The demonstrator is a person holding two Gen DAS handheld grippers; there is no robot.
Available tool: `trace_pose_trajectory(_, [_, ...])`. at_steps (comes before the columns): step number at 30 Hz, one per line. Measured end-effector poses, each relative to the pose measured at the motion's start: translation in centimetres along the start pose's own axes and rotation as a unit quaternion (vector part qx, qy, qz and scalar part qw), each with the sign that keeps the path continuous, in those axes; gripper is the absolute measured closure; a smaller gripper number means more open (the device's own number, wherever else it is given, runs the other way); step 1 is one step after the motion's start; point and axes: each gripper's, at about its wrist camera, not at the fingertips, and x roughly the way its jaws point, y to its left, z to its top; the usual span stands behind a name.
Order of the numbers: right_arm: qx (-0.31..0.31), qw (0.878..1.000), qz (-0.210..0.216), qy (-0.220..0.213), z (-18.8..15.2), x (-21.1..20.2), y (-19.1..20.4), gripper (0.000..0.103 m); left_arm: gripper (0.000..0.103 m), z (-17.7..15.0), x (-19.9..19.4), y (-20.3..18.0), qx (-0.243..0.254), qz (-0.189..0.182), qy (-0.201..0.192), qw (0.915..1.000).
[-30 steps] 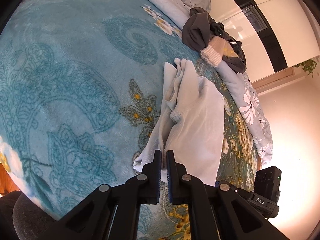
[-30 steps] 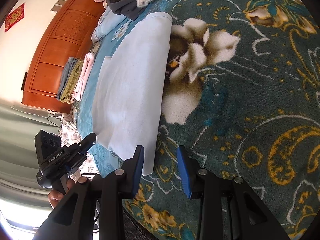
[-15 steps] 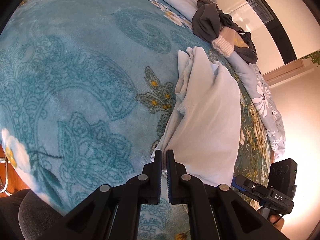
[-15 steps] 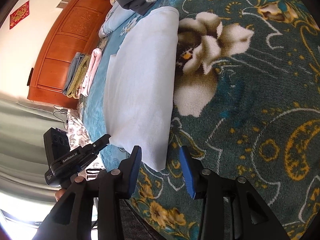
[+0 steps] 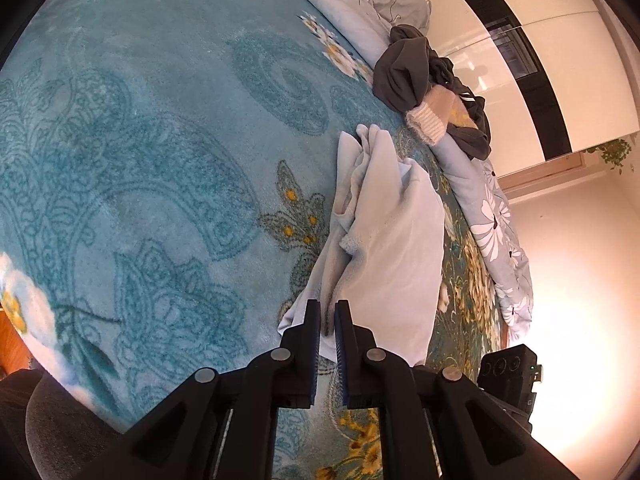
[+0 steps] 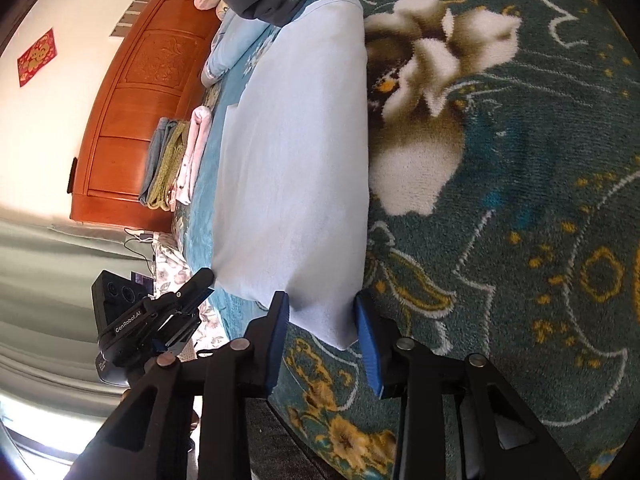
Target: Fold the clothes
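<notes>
A pale blue garment (image 5: 396,248) lies folded lengthwise on the teal flowered bedspread (image 5: 160,140), with its far end bunched. My left gripper (image 5: 328,316) is at the garment's near left edge. Its jaws are opening, a narrow gap shows, and a fold of the cloth sits between them. In the right wrist view the same garment (image 6: 296,152) is a smooth long strip. My right gripper (image 6: 322,312) straddles its near corner, jaws closing, the cloth flat between the pads and not pinched. The left gripper (image 6: 202,282) shows at the strip's other near corner.
A heap of dark grey clothes (image 5: 412,76) with a cream knitted piece lies beyond the garment's far end. A flowered quilt (image 5: 492,216) runs along the bed's right side. Folded clothes (image 6: 172,164) are stacked by the wooden headboard (image 6: 136,108).
The left jaws have parted slightly over the garment's edge. The right jaws have narrowed, and the garment's near corner now reaches further in between them.
</notes>
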Motion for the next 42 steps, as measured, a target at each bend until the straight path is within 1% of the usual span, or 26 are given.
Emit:
trace_pose_trajectory(2, [0.010,1.000,0.006,-0.005,-0.1,0.0,-0.3,0.092,0.090,0.1,-0.1,0.2,-0.007,0.000,-0.001,1.0000])
trace_pose_trajectory(3, [0.010,1.000,0.005,-0.006,-0.1,0.0,-0.2,0.093,0.089,0.2,-0.1,0.1,-0.008,0.003,-0.003,1.0000])
trace_pose_trajectory(7, [-0.006,1.000,-0.004,-0.003,0.0,-0.1,0.5,0.096,0.087,0.3,0.2,0.2,-0.011,0.007,0.000,0.9999])
trace_pose_trajectory(11, [0.004,1.000,0.029,0.000,0.7,-1.4,-0.1,0.097,0.085,0.4,0.7,0.1,-0.016,0.007,0.008,0.9998])
trace_pose_trajectory(13, [0.007,0.999,0.034,-0.003,1.2,-2.3,-0.5,0.097,0.085,0.4,1.0,-0.3,-0.011,0.007,0.013,0.9998])
trace_pose_trajectory(15, [-0.004,1.000,0.030,-0.001,1.8,-3.3,-0.6,0.097,0.085,0.5,1.3,-0.8,-0.002,0.012,0.019,0.9997])
trace_pose_trajectory(16, [-0.014,1.000,0.024,0.001,2.3,-3.9,-0.6,0.097,0.085,0.5,1.5,-1.0,0.001,0.014,0.023,0.9996])
trace_pose_trajectory(18, [-0.039,0.999,0.007,0.001,3.5,-5.6,-0.6,0.103,0.084,0.5,2.0,-1.4,0.006,0.016,0.030,0.9994])
trace_pose_trajectory(21, [-0.068,0.997,-0.021,-0.005,6.1,-9.0,-1.6,0.103,0.083,0.9,2.8,-2.2,0.010,0.017,0.035,0.9992])
trace_pose_trajectory(23, [-0.070,0.996,-0.052,-0.010,7.4,-10.6,-2.7,0.103,0.083,1.2,3.2,-2.6,0.013,0.020,0.034,0.9991])
trace_pose_trajectory(25, [-0.080,0.993,-0.085,-0.019,7.7,-11.7,-3.2,0.103,0.080,1.5,3.5,-2.9,0.017,0.030,0.032,0.9989])
trace_pose_trajectory(26, [-0.082,0.993,-0.081,-0.023,7.6,-11.9,-3.2,0.102,0.079,1.6,3.6,-3.1,0.019,0.035,0.031,0.9987])
trace_pose_trajectory(27, [-0.084,0.994,-0.065,-0.028,7.3,-11.9,-3.1,0.101,0.077,1.6,3.7,-3.2,0.023,0.039,0.031,0.9985])
trace_pose_trajectory(29, [-0.084,0.995,-0.046,-0.033,6.5,-11.2,-2.6,0.101,0.073,1.4,3.7,-3.4,0.033,0.049,0.034,0.9977])
trace_pose_trajectory(30, [-0.081,0.995,-0.040,-0.028,6.1,-10.4,-2.3,0.101,0.070,1.3,3.7,-3.4,0.039,0.054,0.036,0.9971])
trace_pose_trajectory(33, [-0.067,0.997,-0.021,-0.015,4.9,-8.1,-1.8,0.101,0.070,0.6,3.6,-3.4,0.053,0.060,0.040,0.9960])
trace_pose_trajectory(34, [-0.061,0.998,-0.013,-0.012,4.5,-7.4,-1.7,0.099,0.070,0.4,3.7,-3.2,0.055,0.062,0.042,0.9957])
trace_pose_trajectory(36, [-0.050,0.999,0.001,-0.005,3.6,-5.9,-1.7,0.080,0.070,-0.1,3.8,-2.9,0.055,0.065,0.046,0.9953])
trace_pose_trajectory(37, [-0.043,0.999,0.007,0.000,3.2,-5.1,-1.7,0.064,0.070,-0.3,3.9,-2.7,0.055,0.067,0.049,0.9951])
trace_pose_trajectory(38, [-0.036,0.999,0.013,0.004,2.8,-4.4,-1.8,0.061,0.070,-0.5,4.0,-2.5,0.054,0.070,0.053,0.9947])
trace_pose_trajectory(40, [-0.026,1.000,0.014,0.001,2.2,-3.4,-1.8,0.061,0.069,-0.9,4.1,-2.2,0.054,0.083,0.060,0.9933])
trace_pose_trajectory(42, [-0.021,1.000,0.016,-0.006,1.8,-2.9,-1.6,0.061,0.069,-1.2,4.2,-2.0,0.051,0.080,0.062,0.9936])
